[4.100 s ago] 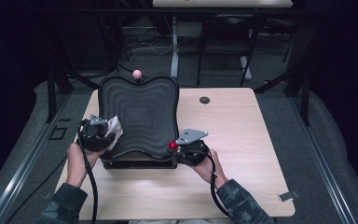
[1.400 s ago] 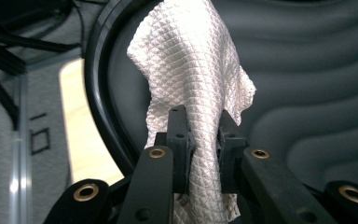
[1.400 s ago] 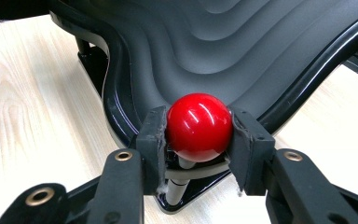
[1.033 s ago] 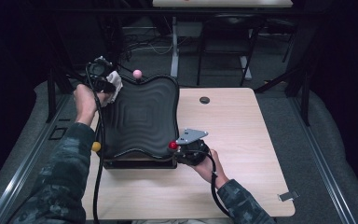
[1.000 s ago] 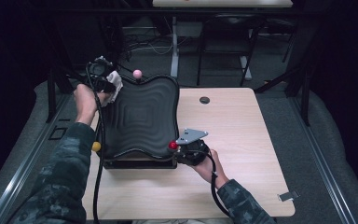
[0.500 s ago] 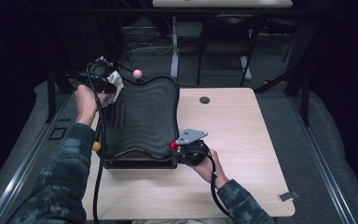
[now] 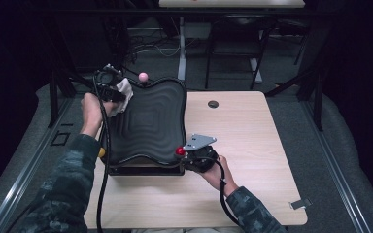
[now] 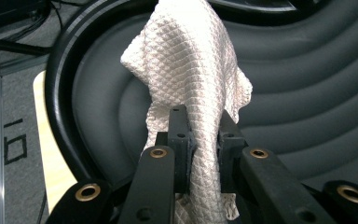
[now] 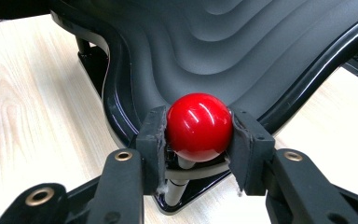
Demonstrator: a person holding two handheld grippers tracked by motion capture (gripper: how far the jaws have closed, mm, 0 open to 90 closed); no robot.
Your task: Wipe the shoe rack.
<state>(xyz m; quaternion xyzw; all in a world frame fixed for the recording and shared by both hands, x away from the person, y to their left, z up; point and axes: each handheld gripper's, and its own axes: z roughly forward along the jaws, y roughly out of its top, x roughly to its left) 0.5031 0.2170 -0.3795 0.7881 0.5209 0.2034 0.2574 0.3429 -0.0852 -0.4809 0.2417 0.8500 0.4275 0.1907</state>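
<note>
A black wavy-ridged board (image 7: 148,124) with knobs at its corners lies on the left half of the wooden table (image 7: 252,145). At its far left corner my left gripper (image 7: 110,87) is shut on a white quilted cloth (image 7: 122,91) (image 8: 191,74), which drapes onto the ridged surface (image 8: 307,93). My right gripper (image 7: 194,154) (image 9: 198,135) is shut on the red ball knob (image 7: 180,151) (image 9: 198,126) at the board's near right corner. A pink ball knob (image 7: 143,76) stands at the far edge, and a yellow knob (image 7: 101,152) peeks out at the near left.
A small dark round cap (image 7: 213,104) is set in the table beyond the board's right side. A small clip (image 7: 300,203) lies at the table's near right corner. Grey floor and black frame legs surround the table.
Since 4.1 s ago my left gripper carried the cloth from the board's near left corner to its far left corner. Over the last second nothing has visibly moved.
</note>
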